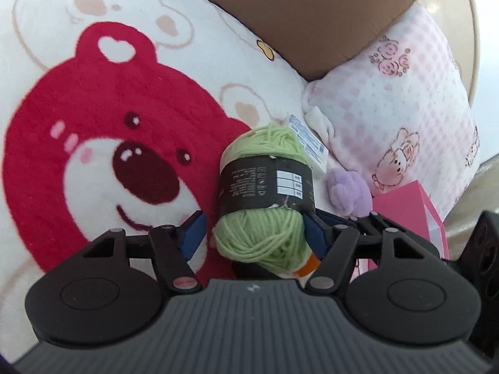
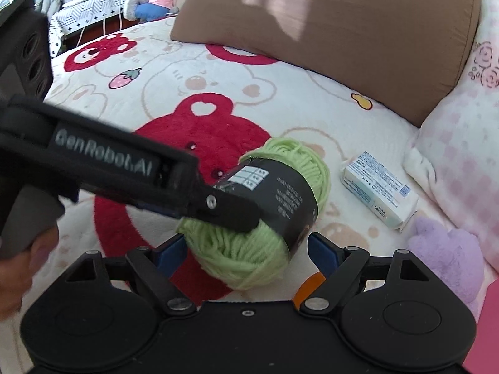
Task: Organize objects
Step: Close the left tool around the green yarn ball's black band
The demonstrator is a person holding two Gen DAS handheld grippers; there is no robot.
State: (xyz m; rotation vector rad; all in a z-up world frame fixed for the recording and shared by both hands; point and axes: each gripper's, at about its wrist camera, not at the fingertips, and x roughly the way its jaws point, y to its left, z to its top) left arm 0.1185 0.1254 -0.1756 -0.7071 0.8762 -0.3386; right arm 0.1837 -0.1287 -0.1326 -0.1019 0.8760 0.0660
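Note:
A ball of light green yarn (image 1: 265,240) with a black paper band lies on a bear-print blanket (image 1: 93,131). My left gripper (image 1: 254,218) straddles it. The right pad touches the wool, and a sliver of blanket shows between the left pad and the ball. In the right wrist view the same yarn (image 2: 296,159) sits between the blue pads of my right gripper (image 2: 246,238), which is open with a gap on its right side. The left gripper's black finger (image 2: 230,208) crosses in from the left and lies against the ball.
A white and blue packet (image 2: 379,190), a purple plush (image 2: 446,249) and a pink box (image 1: 418,218) lie to the right of the yarn. A brown pillow (image 2: 327,31) and a pink checked pillow (image 1: 405,109) close off the back and right. A person's hand (image 2: 18,268) grips the left tool.

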